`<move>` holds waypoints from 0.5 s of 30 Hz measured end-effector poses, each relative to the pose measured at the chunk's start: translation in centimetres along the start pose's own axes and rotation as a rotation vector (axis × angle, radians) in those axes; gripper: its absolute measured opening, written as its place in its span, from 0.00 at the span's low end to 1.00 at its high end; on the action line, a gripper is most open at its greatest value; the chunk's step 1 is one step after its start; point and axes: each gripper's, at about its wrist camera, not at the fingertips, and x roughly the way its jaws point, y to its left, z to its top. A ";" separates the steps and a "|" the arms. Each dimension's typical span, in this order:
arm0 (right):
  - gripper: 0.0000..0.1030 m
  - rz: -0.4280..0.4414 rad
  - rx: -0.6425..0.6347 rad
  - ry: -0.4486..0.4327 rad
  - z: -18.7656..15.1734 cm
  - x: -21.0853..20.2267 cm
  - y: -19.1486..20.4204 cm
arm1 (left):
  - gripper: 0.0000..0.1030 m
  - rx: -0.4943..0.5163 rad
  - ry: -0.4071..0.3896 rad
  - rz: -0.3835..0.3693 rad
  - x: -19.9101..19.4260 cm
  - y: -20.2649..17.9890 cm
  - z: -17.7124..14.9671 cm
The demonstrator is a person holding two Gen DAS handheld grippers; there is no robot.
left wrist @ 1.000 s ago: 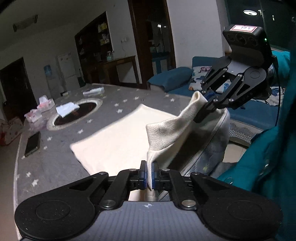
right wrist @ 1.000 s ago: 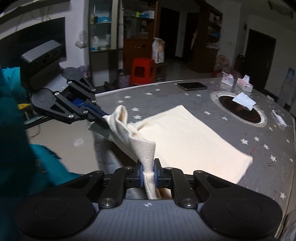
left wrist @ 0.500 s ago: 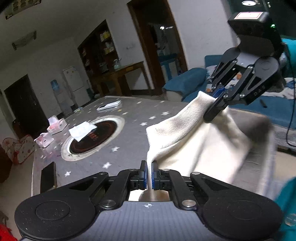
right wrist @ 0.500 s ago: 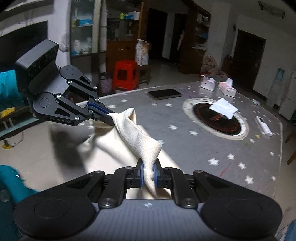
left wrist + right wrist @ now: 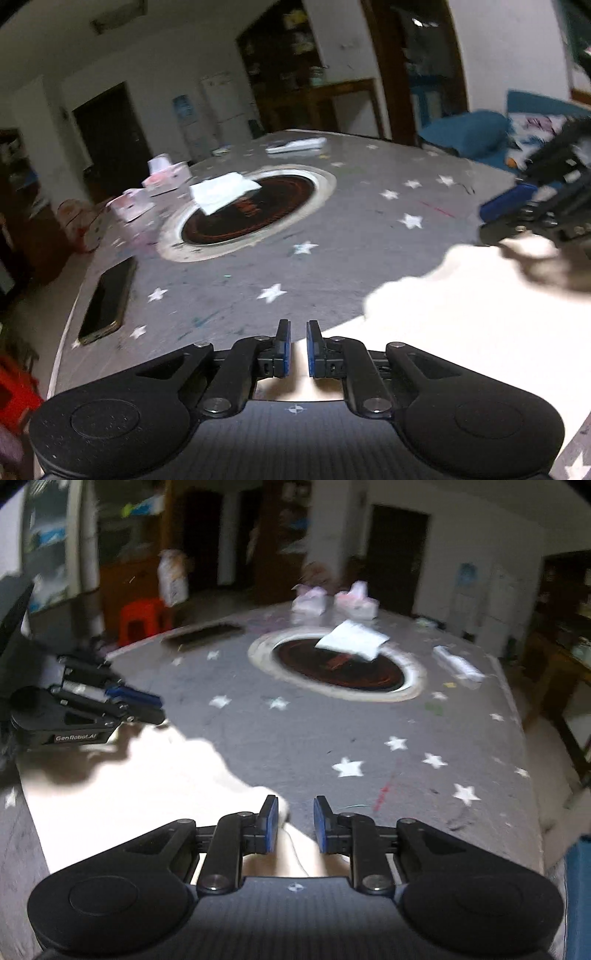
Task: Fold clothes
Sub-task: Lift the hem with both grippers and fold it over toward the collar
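Now the left gripper (image 5: 298,345) stands with its blue pads parted and nothing between them, low over the near edge of the cream garment (image 5: 461,332), and the right gripper (image 5: 295,825) is likewise spread apart, a ridge of cloth lying loose between its pads but not pinched. Both sit at the cloth's far-side corners, which suggests a fold has just been laid down and let go. Outward from them, the garment lies flat on the grey star-printed table (image 5: 332,229), at its near edge. Its long axis appears to run left to right between the two grippers, though blur hides its outline. Farther off sit the round inset burner (image 5: 251,210) with a white paper (image 5: 221,192) on it, tissue boxes (image 5: 166,179) and a phone (image 5: 107,299).
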 end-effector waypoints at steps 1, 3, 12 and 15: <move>0.19 0.011 0.004 0.001 -0.1 -0.1 0.2 | 0.11 -0.016 -0.006 -0.001 -0.3 0.2 0.0; 0.19 0.033 0.012 0.003 -0.2 -0.2 0.7 | 0.11 -0.035 -0.019 -0.043 -1.5 0.2 0.3; 0.19 0.090 0.052 0.033 -0.8 0.3 1.9 | 0.11 -0.030 0.052 -0.178 0.0 -2.7 1.2; 0.18 0.081 0.071 0.041 -1.1 1.1 1.3 | 0.12 -0.065 0.085 -0.153 1.7 -2.4 1.0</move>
